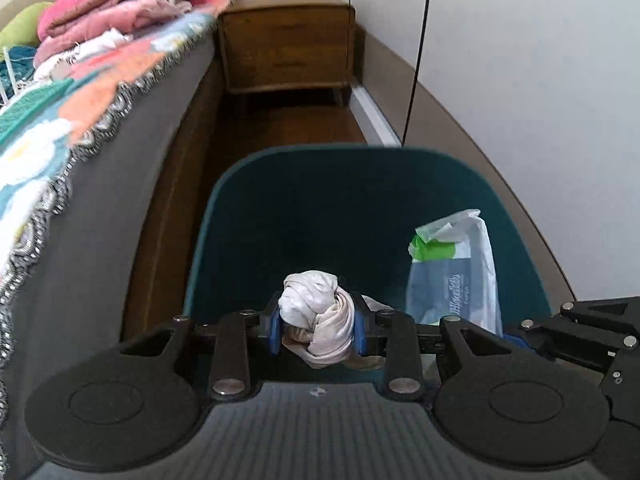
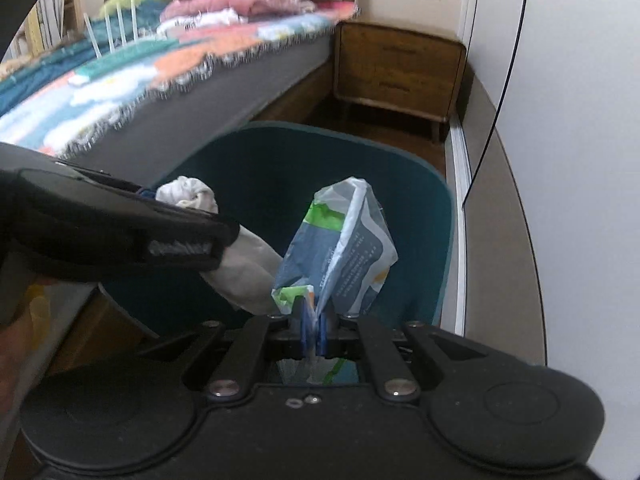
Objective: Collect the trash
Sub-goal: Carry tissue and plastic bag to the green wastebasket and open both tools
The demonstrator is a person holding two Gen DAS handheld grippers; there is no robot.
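Poised over the teal bin (image 1: 240, 208) for dropping, the left claw (image 1: 318, 326) clamps a balled cloth (image 1: 320, 316) while the right claw (image 2: 316, 332) pinches a crumpled wrapper (image 2: 344, 240).

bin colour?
Dark teal bin; the right wrist view shows it best.
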